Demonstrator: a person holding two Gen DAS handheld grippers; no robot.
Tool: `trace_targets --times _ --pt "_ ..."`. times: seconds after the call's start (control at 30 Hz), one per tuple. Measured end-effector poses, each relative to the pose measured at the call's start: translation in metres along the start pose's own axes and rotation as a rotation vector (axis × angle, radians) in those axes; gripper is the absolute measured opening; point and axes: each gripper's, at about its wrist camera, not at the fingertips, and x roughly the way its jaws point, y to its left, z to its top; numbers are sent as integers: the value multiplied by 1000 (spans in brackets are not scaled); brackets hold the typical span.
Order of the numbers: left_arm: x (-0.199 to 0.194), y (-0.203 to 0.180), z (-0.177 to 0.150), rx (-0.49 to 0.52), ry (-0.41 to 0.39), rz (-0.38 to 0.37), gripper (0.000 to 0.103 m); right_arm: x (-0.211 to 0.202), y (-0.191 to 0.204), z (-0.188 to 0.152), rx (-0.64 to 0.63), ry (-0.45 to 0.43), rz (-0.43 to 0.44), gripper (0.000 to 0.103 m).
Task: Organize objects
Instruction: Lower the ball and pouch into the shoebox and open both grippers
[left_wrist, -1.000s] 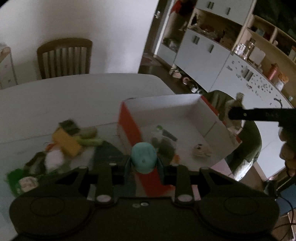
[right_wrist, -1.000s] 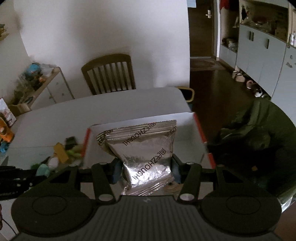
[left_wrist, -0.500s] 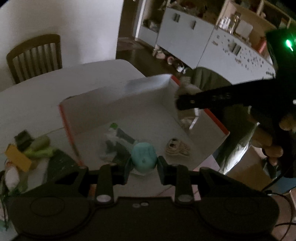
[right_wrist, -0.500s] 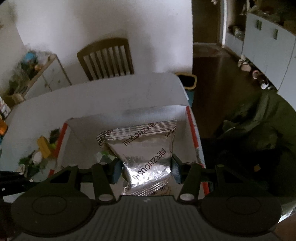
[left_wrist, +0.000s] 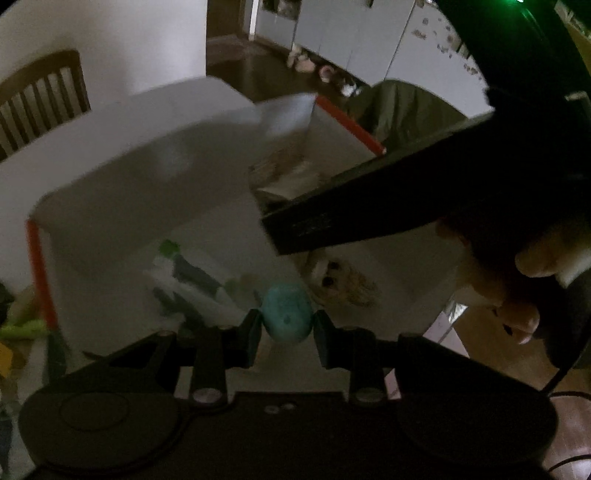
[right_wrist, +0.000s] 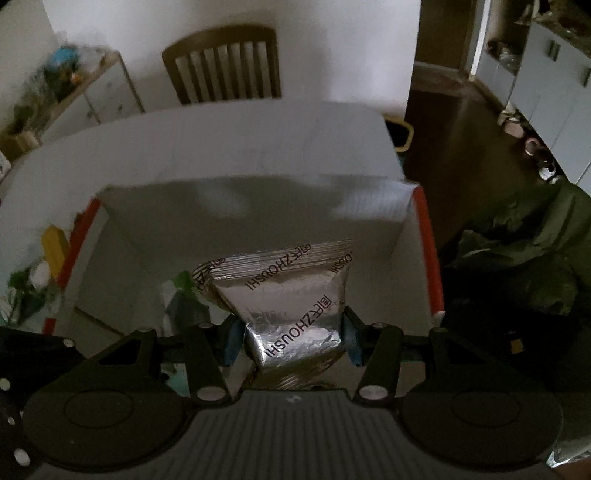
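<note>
Crowding is the main risk: both grippers hang over the same white box (right_wrist: 255, 206) with red-edged walls, and in the left wrist view the right gripper (left_wrist: 332, 218) cuts across just above and beside the left one.

The left gripper (left_wrist: 286, 328) is closed partway on a small teal egg-shaped toy (left_wrist: 286, 312), pads pressing its sides, above the box floor near a crumpled white-and-green wrapper (left_wrist: 184, 280) and a small tan plush figure (left_wrist: 340, 284). The right gripper (right_wrist: 291, 332) is closed partway on a silver foil packet (right_wrist: 288, 295), held by its lower half above the inside of the box.

If both let go together, the packet could land on the toy or the grippers could knock each other. The toy is round and will probably roll once released, and dropped from too high it might bounce toward a wall. The foil is slick and held low, so it could slip early. More things wait on the table (right_wrist: 221, 147) left of the box, including a yellow block (right_wrist: 53, 243).
</note>
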Motion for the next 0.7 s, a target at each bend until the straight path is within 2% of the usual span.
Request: trace_targets --times 0.13,0.5,0.7 --pt "14 1 2 -13 50 -5 29 17 3 3 -29 53 -13 53" --pt "38 5 8 -29 175 -20 29 44 2 1 -22 130 -41 54" --pt "45 14 5 -71 217 -43 28 49 -4 -4 20 134 -32 54"
